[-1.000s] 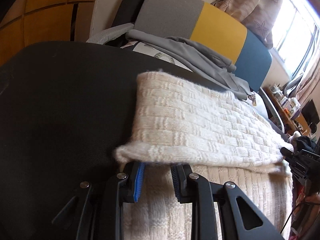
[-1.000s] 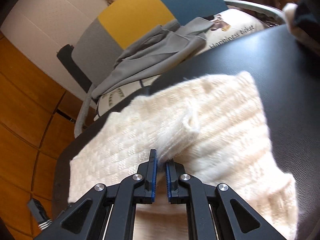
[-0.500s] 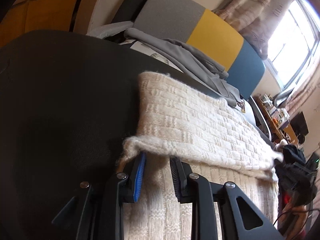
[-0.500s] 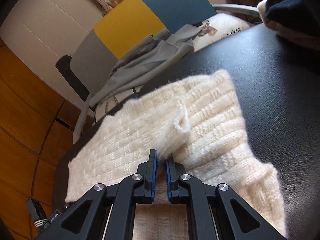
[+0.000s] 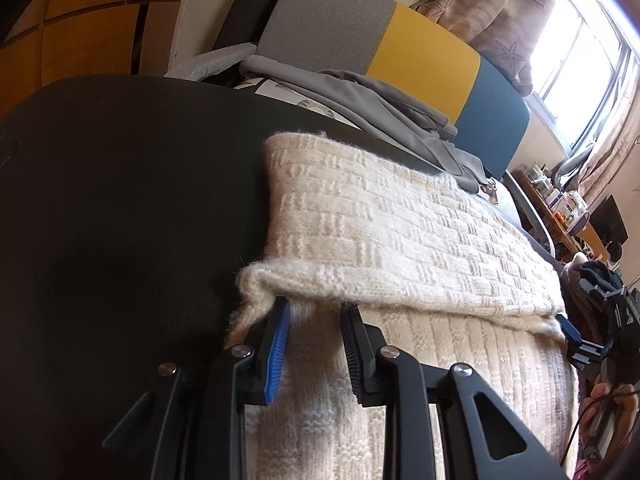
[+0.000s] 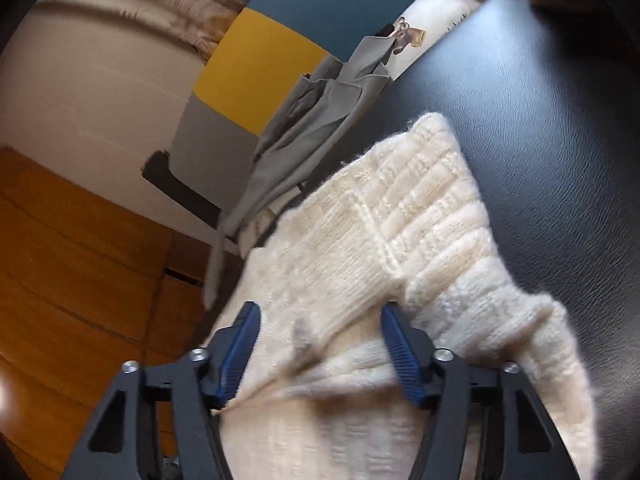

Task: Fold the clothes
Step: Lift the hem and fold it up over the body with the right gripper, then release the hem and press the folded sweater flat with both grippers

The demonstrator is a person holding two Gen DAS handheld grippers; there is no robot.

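A cream knitted sweater (image 5: 400, 232) lies on a black leather surface (image 5: 120, 200), its far part folded over the near part. My left gripper (image 5: 316, 316) is open just below the fold's left corner, with nothing between its blue pads. In the right wrist view the same sweater (image 6: 380, 248) lies folded in front of my right gripper (image 6: 320, 320), which is open and wide, hovering over the fold's right end. The right gripper also shows at the sweater's far end in the left wrist view (image 5: 576, 340).
A grey garment (image 5: 360, 96) lies on a sofa with a grey, yellow and blue back (image 5: 420, 52) behind the black surface. A window (image 5: 580, 40) and cluttered shelf (image 5: 560, 204) are at the right. More clothes (image 5: 592, 276) pile at the far right. Wooden panels (image 6: 60, 260) show left.
My right gripper was shut on the sweater's edge and has opened, letting it go; the view has tilted. My left gripper has opened wider and stays by the fold's corner.
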